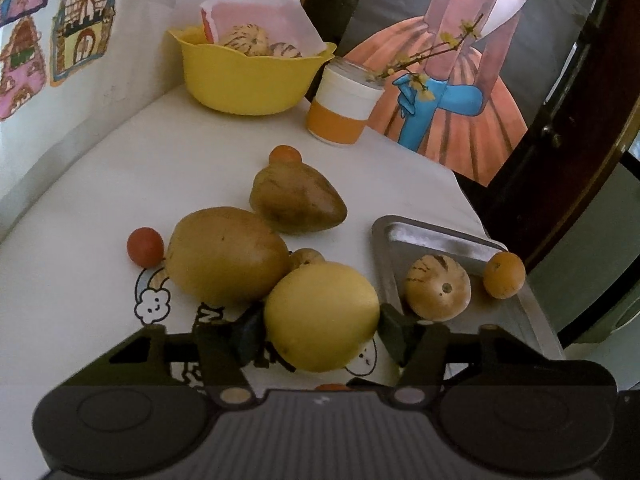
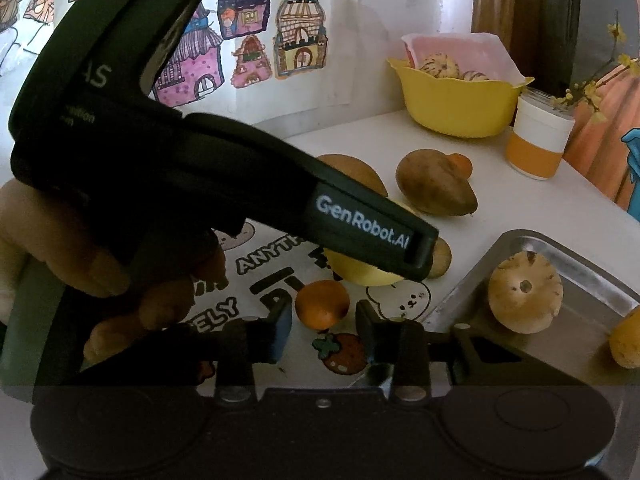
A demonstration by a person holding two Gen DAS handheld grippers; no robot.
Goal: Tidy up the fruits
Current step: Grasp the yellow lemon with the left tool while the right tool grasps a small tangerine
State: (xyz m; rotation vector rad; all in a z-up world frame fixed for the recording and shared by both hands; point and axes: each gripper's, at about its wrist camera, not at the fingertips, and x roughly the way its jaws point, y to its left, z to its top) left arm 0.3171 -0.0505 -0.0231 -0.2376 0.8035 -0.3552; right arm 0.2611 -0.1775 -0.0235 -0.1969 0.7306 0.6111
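A round yellow fruit [image 1: 322,316] sits between the fingers of my left gripper [image 1: 322,334]; both pads touch its sides, so the gripper is shut on it just above the printed tablecloth. In the right wrist view the same fruit [image 2: 360,274] peeks out under the left gripper's black body [image 2: 352,220]. My right gripper [image 2: 323,330] is open, with a small orange fruit [image 2: 322,304] lying on the cloth just ahead of its fingertips. A metal tray [image 1: 424,232] [image 2: 560,248] at the right holds a striped melon [image 1: 438,288] [image 2: 524,292] and a small yellow-orange fruit [image 1: 504,274].
Two brownish mangoes [image 1: 224,256] [image 1: 298,200], a red tomato [image 1: 145,247], an orange fruit [image 1: 285,154] and a small brown fruit [image 1: 307,257] lie on the table. A yellow bowl [image 1: 240,76] of striped melons and a white-orange cup [image 1: 344,104] stand behind. A hand [image 2: 60,240] holds the left gripper.
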